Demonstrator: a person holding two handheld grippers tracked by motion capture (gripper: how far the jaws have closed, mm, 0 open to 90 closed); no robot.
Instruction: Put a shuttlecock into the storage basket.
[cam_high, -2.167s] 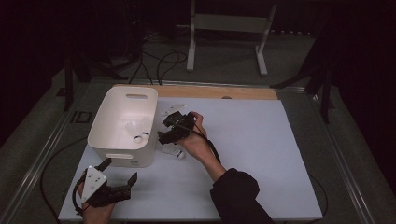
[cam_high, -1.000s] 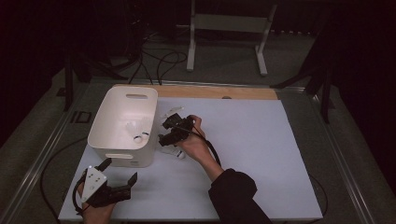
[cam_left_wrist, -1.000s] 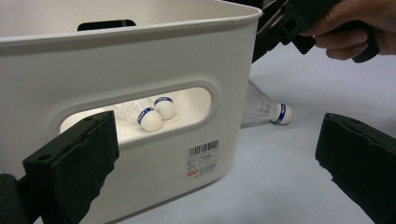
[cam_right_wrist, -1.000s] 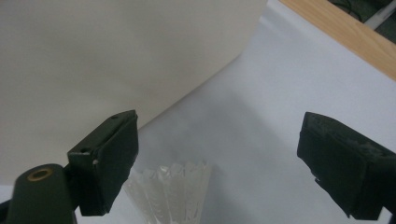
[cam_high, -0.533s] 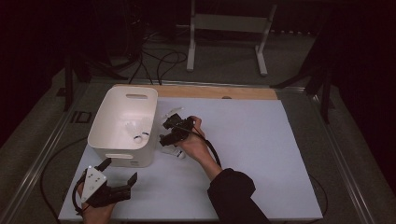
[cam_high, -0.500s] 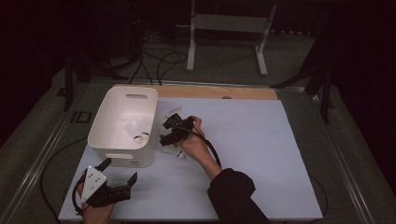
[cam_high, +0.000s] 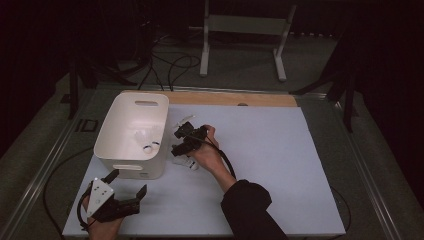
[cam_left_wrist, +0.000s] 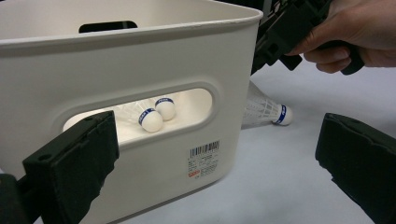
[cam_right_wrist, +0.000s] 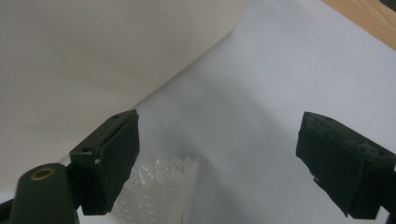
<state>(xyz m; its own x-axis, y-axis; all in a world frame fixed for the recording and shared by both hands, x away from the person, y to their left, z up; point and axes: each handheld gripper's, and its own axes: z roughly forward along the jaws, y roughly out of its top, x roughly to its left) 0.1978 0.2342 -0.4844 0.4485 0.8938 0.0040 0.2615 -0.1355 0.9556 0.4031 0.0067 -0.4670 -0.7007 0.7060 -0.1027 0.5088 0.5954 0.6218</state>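
Observation:
A white plastic bin (cam_high: 134, 169) stands at the table's left, and through its handle slot I see two blue-banded shuttlecocks (cam_left_wrist: 152, 119) lying inside. Another shuttlecock (cam_high: 184, 162) lies on the white table just right of the bin, cork end pointing away from it (cam_left_wrist: 282, 115). My right gripper (cam_high: 176, 141) hangs open just above that shuttlecock, beside the bin wall. Its feather skirt (cam_right_wrist: 161, 191) shows next to the left jaw, and nothing is between the fingers. At the front left, my left gripper (cam_high: 130, 181) is open, facing the bin's near wall (cam_left_wrist: 140, 56).
A wooden strip (cam_high: 235, 98) runs along the table's far edge. Cables and a metal stand (cam_high: 245, 30) are on the floor beyond it. The white table surface (cam_high: 300, 150) stretches out to the right of the right hand.
The right hand has dipped very slightly toward the shuttlecock beside the bin. The left gripper has not moved.

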